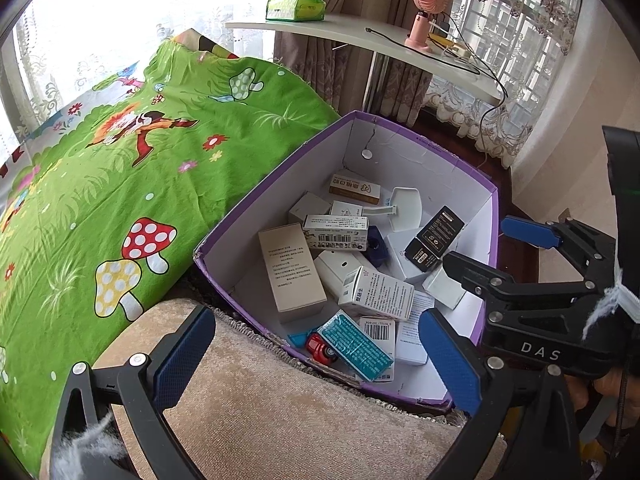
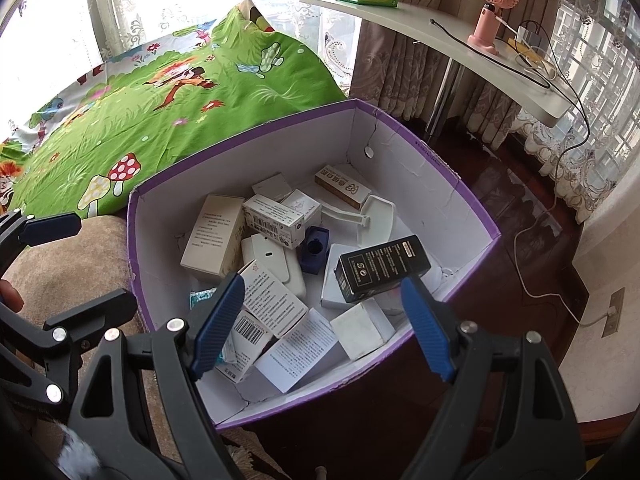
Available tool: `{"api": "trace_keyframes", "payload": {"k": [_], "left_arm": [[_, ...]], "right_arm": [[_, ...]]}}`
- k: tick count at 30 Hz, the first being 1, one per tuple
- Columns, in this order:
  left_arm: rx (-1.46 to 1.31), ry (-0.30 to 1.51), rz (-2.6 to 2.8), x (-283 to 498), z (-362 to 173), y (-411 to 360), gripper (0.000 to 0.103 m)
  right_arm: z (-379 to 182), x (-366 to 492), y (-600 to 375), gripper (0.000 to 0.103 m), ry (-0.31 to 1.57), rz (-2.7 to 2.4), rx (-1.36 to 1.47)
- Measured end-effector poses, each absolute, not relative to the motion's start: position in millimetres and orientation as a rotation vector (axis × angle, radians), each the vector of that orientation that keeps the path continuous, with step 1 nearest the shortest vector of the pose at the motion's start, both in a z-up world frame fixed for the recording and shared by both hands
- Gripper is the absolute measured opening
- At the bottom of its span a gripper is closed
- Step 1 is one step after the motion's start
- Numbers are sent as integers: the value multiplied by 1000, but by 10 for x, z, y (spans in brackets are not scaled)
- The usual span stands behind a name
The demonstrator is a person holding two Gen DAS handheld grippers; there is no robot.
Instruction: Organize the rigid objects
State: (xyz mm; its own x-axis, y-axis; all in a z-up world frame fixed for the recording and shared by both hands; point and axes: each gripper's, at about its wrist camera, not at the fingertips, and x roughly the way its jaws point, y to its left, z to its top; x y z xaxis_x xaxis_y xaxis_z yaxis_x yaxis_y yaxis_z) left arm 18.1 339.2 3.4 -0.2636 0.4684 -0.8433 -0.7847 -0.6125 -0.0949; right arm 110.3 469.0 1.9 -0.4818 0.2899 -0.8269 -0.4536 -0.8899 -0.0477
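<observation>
open fingers [image 2: 218, 328] above purple box [image 2: 400, 124]

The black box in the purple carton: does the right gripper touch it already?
Apart. The right wrist view shows the right gripper open, with the black box lying beyond its fingertips inside the purple carton.

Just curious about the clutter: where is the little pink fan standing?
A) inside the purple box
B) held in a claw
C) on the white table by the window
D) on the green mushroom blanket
C: the pink fan stands upright on the white table near the curtains, well apart from the purple box.
</observation>
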Motion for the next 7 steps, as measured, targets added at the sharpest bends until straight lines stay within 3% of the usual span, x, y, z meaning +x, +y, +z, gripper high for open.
{"api": "trace_keyframes", "payload": {"k": [7], "left_arm": [[-1109,421,1968,167,102,3371,103]], "right_arm": [[22,1107,4714,83,252,2369,-1272]]}}
